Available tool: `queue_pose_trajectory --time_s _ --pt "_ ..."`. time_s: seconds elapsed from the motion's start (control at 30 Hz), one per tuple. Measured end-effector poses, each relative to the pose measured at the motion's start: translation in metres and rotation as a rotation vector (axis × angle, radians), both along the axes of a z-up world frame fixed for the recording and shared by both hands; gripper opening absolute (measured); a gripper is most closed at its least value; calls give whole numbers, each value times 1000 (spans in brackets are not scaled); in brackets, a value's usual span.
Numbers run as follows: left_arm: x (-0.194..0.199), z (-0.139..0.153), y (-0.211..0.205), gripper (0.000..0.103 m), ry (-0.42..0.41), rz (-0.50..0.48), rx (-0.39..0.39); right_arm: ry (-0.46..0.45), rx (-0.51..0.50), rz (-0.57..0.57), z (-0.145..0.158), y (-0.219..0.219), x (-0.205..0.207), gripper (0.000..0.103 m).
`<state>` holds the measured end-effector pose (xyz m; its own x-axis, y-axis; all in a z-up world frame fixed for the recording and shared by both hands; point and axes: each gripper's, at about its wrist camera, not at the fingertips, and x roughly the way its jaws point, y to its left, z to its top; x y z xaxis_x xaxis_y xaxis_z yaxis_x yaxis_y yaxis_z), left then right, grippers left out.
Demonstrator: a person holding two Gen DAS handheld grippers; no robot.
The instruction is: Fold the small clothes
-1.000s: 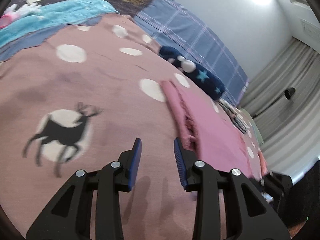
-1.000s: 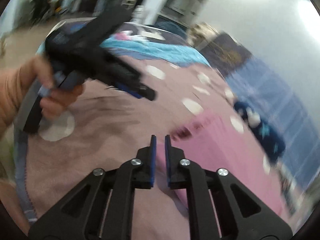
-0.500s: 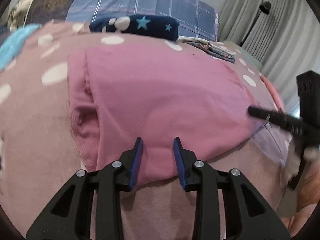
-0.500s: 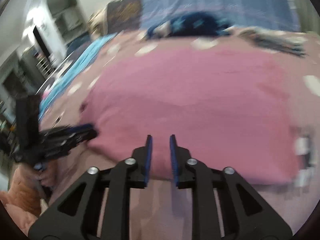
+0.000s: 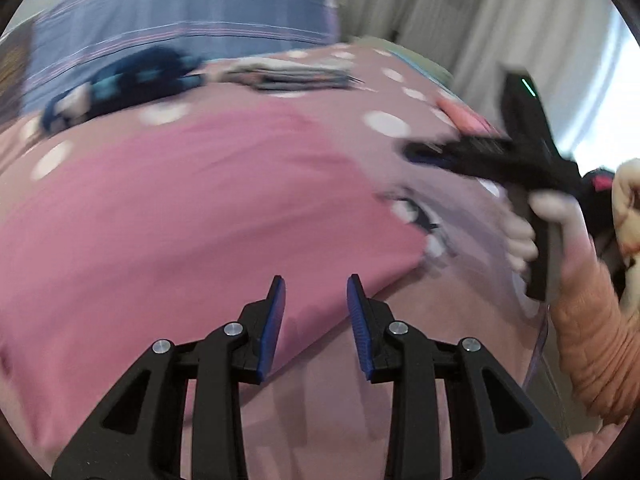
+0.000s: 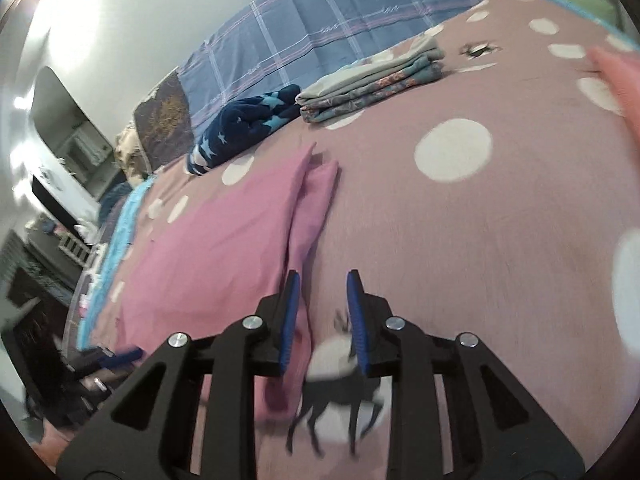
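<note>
Both grippers have swung since half a second ago: the left gripper [image 5: 316,300] has slid toward the right end of the pink garment's near hem, and the right gripper [image 6: 320,300], which then faced the cloth square on, now looks along the garment's right side edge.

Nearest, the left gripper hangs with its jaws parted and nothing between them, just over the near hem of the pink garment [image 5: 180,208]. The right gripper is likewise spread and empty; its left finger overlaps the garment's edge in the picture, its right finger stands over the bare bedspread [image 6: 460,240] and the printed deer [image 6: 340,392]. Whether either one touches the cloth I cannot tell.

The garment lies flat on the spotted bedspread, close to its near edge, with a narrow strip folded along the right side.

It looks thin, soft and light, so it would likely drape and crease freely and slip only a little on the fuzzy cover. The sensible holds, I judge, are the two near corners of the hem, pinching both layers so the folded strip does not fall open.

Farther off, toward the bedspread's far edge, lie a dark blue starred garment [image 6: 244,124] and a folded stack [image 6: 372,84]; behind them is a blue plaid sheet [image 6: 340,28].
</note>
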<state>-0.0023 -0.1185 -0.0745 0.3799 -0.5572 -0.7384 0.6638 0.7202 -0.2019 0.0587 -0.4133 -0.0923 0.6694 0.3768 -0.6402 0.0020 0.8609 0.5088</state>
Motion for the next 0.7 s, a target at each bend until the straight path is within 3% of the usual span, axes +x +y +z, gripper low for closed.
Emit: queue_pose_trajectory --time_s 0.13,0.2,0.23,0.43,0.5,0.57,0.63,0.7 --pt "3 -19 -64 34 43 -75 36 39 41 72 -2 -5 53 26" --pt "1 -26 -81 41 46 -91 55 61 45 109 -4 -3 76 29" --pt "1 -27 -83 46 47 -96 57 74 35 117 -6 -3 84 33" --pt "0 -35 -92 46 66 -116 61 146 54 162 -27 5 132 43" --pt "0 -36 -92 46 74 -131 45 147 53 178 -34 10 142 8" --pt "-3 -37 -91 46 75 -158 28 108 5 154 -28 12 146 3" --pt "-9 -39 -91 46 67 -186 26 3 42 135 -10 6 142 3" --pt "-13 -39 -93 46 59 -198 35 4 -12 139 -10 9 150 3"
